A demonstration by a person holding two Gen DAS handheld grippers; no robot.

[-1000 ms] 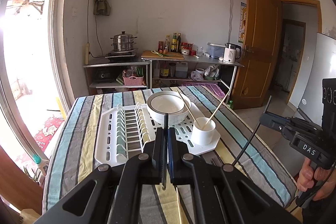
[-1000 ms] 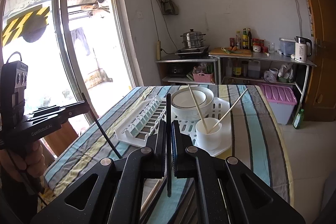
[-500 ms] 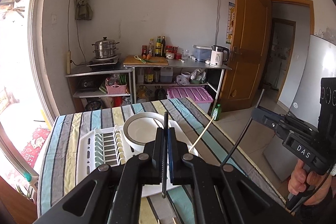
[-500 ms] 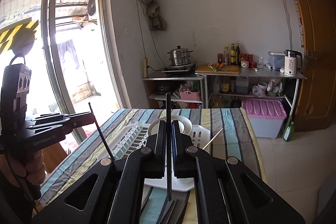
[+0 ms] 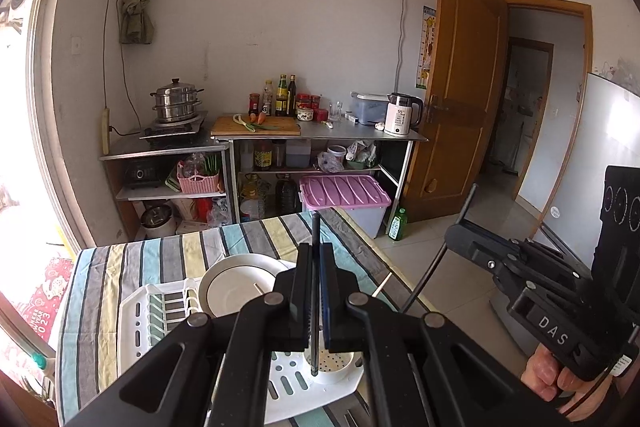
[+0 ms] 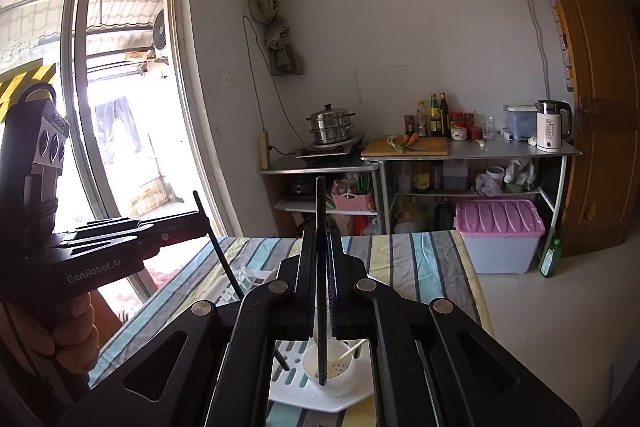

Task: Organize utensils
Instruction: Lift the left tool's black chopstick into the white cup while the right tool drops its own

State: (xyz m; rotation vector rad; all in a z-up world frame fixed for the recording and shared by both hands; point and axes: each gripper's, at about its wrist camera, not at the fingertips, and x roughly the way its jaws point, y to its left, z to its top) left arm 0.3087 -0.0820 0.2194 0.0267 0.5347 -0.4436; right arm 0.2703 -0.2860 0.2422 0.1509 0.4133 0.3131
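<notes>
while half a second ago the cameras sat lower and the white cup was out of sight, both views now look down on it between the fingers. the left tool (image 5: 316,287) is clamped on a black chopstick (image 5: 315,267) that stands upright, its lower tip just above or inside the perforated white cup (image 5: 332,365); i cannot tell if it touches. the white drying rack (image 5: 160,311) holding a white bowl (image 5: 236,287) lies toward the left edge of the striped surface (image 5: 120,267), the cup at the rack's near right corner. the right tool (image 6: 321,267) is likewise closed on a second black chopstick (image 6: 321,247), thin, straight and matte, its tip down in the cup (image 6: 330,371) beside a pale wooden chopstick (image 6: 354,347) leaning there.
</notes>
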